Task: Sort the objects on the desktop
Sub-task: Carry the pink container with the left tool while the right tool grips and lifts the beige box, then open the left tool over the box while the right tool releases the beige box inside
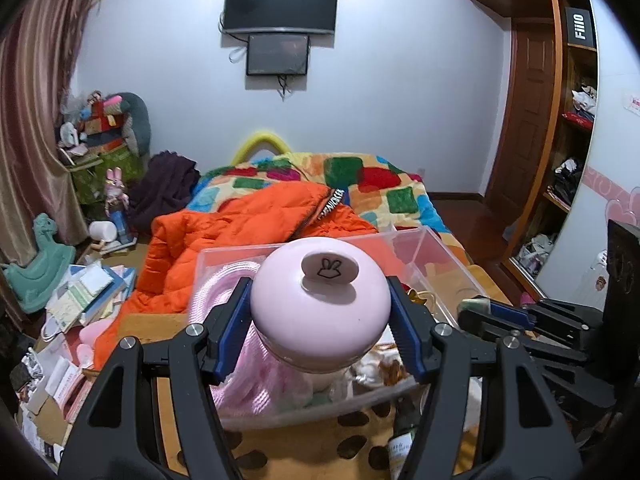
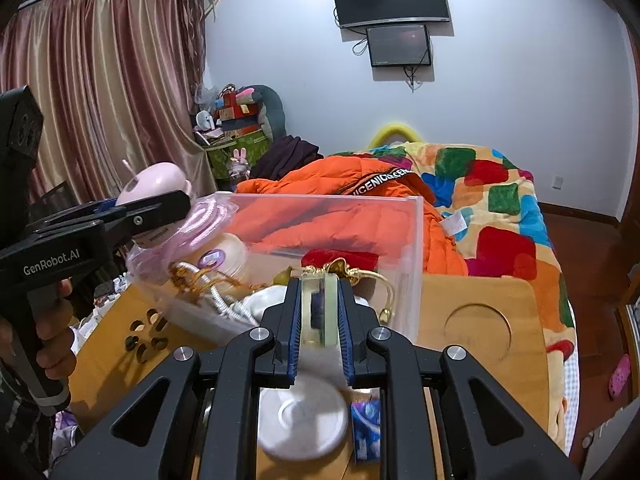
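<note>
My left gripper [image 1: 320,308] is shut on a round pink gadget [image 1: 320,312] with a bunny mark on top, held above the clear plastic bin [image 1: 424,248]. It also shows in the right wrist view [image 2: 154,184] at the bin's left edge. My right gripper [image 2: 319,320] is shut on a small clear rectangular block [image 2: 318,312], just in front of the bin [image 2: 414,248]. The bin holds a pink coiled hose [image 2: 208,216], gold cords and a red pouch [image 2: 340,258].
The bin stands on a wooden lap table [image 2: 480,320] on the bed. A white round lid [image 2: 302,420] and a blue packet [image 2: 366,428] lie under my right gripper. A small bottle [image 1: 402,440] lies by the bin. An orange jacket [image 1: 240,240] lies behind.
</note>
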The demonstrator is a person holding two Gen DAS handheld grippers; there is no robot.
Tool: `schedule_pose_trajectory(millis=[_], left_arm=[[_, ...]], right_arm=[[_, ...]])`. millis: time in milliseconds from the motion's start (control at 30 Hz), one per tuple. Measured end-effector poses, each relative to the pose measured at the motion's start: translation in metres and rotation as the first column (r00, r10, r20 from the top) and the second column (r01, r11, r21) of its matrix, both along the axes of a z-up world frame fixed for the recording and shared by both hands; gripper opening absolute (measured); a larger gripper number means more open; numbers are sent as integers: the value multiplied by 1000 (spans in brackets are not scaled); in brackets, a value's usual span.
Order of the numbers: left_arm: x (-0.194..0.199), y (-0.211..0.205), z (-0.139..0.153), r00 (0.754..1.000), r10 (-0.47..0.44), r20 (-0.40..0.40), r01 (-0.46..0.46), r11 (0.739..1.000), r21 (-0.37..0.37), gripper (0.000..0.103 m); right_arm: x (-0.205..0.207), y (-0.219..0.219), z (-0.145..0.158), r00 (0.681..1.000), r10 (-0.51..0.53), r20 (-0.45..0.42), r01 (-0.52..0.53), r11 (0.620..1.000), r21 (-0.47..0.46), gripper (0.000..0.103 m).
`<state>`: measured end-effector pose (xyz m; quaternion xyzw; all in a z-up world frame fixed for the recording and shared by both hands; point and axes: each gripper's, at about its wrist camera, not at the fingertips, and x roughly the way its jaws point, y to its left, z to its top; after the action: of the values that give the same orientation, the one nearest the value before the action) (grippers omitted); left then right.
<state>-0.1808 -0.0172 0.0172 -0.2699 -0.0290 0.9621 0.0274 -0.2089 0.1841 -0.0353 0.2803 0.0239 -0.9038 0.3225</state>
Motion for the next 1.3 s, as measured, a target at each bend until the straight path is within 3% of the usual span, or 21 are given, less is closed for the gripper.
schedule_pose_trajectory(millis=[367,733,1000,1300], left_arm=[[-44,20,-9,992,-92,83,91,996,15,64],[-61,35,-30,980,-119,159,122,993,-9,64],[-52,40,-20,985,-121,120,127,991,-43,64],[-29,41,-3,989,-124,83,127,991,-33,64]], right_arm=[[-28,-12,-10,1000,14,22,-15,1000,27,15],[-32,-18,-13,1000,16,8,-17,995,103,15],[-24,-5,-8,1000,-10,-8,11,995,97,28],[-3,20,1,998,-55,-24,57,994,96,29]])
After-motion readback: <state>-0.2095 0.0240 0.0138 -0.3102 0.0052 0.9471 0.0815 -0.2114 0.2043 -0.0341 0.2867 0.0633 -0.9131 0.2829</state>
